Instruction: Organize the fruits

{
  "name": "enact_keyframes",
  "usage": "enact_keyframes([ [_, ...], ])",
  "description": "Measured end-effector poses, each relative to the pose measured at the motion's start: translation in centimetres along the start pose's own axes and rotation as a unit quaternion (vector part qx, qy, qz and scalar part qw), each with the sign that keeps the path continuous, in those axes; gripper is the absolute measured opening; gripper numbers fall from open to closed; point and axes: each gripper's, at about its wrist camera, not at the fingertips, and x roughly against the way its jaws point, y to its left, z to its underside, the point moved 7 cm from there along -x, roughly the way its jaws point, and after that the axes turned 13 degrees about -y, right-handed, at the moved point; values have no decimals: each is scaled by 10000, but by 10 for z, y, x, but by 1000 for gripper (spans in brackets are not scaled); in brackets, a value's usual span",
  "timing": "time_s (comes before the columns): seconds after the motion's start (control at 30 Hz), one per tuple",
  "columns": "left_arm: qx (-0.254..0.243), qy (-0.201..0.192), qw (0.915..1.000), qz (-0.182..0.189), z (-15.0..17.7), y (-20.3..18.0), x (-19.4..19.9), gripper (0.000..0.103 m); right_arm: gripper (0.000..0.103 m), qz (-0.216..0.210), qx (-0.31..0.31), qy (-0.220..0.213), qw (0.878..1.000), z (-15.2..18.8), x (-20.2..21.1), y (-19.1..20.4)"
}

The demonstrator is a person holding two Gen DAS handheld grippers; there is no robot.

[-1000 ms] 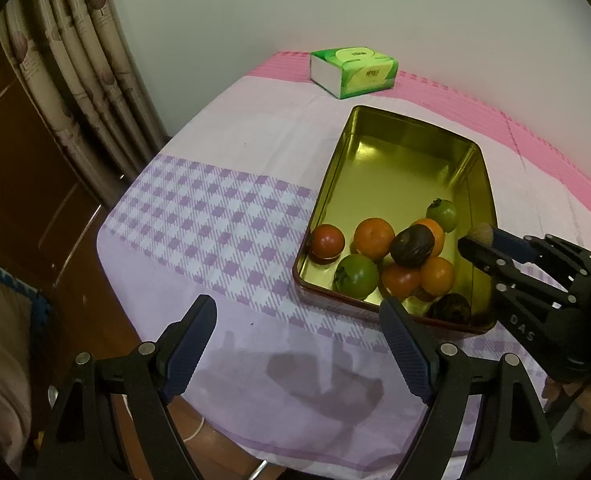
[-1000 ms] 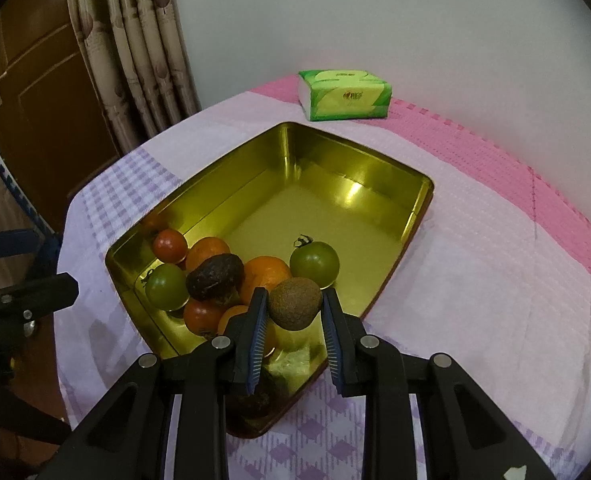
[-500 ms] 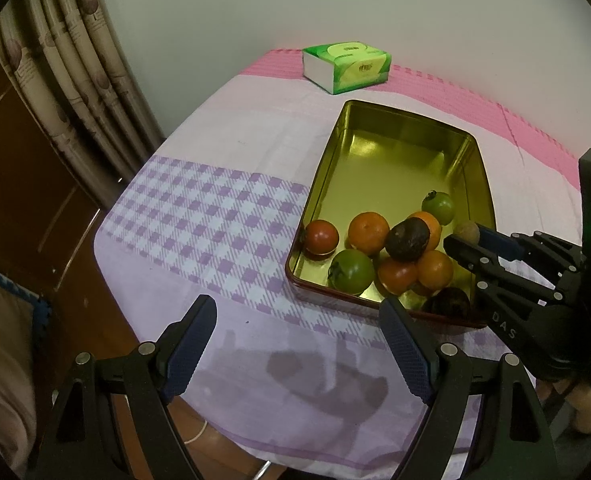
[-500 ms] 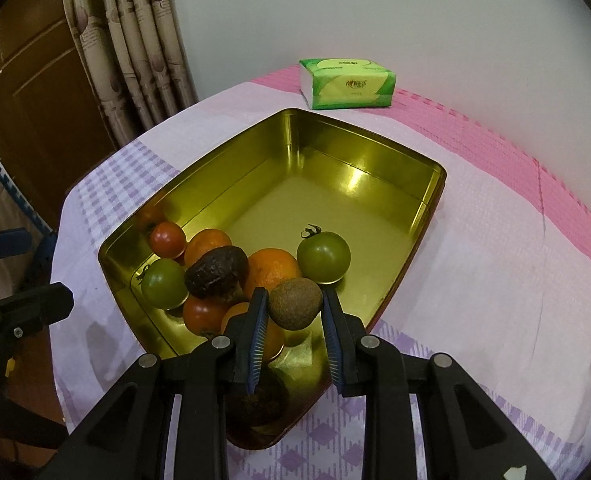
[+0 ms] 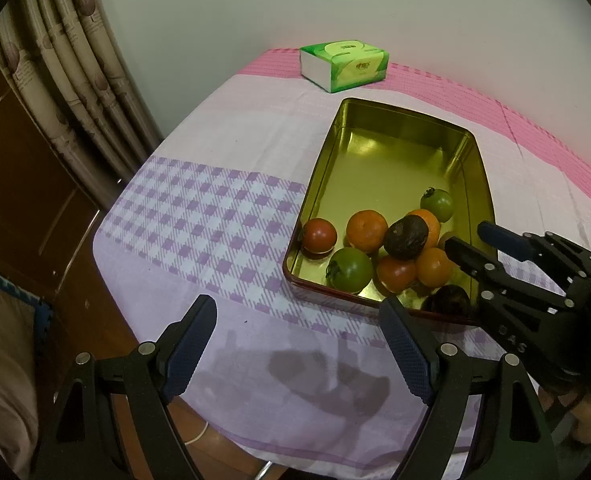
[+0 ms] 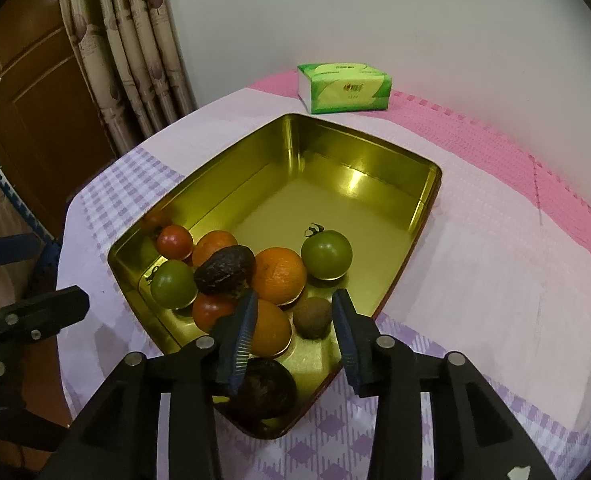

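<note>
A gold metal tin holds several fruits at its near end: oranges, red tomatoes, green tomatoes and dark avocados. A brown kiwi lies on the tin floor between my right fingers. My right gripper is open above it, empty; it also shows in the left wrist view. My left gripper is open and empty over the cloth, in front of the tin.
A green tissue pack lies at the back of the table. Curtains and a wooden door stand to the left. The table's front edge is near my left gripper.
My right gripper has opened and let go of the kiwi, which now lies in the tin. The left gripper has stayed open and drifted slightly.
</note>
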Motion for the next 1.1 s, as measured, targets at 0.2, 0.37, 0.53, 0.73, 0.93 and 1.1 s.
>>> enact_keyframes([
  [0.2,-3,-2,10000,-1,0,-1,0,84,69,151,-201,-213,9995,-7,18,-5],
  [0.37,-35,0,10000,1,0,-1,0,84,90,410,-209,-349,9983,-7,35,-11],
  [0.53,-103,-13,9999,11,1,-3,1,84,100,645,-218,-210,9975,5,45,-16],
  [0.73,-188,-53,9998,25,2,-7,3,84,101,765,-201,-82,9968,17,49,-13],
  [0.93,-266,-101,9996,26,2,-10,6,84,101,816,-43,-83,9966,20,53,-4],
  [1.1,-269,-110,9996,22,2,-10,6,84,102,844,15,-44,9964,22,55,0],
])
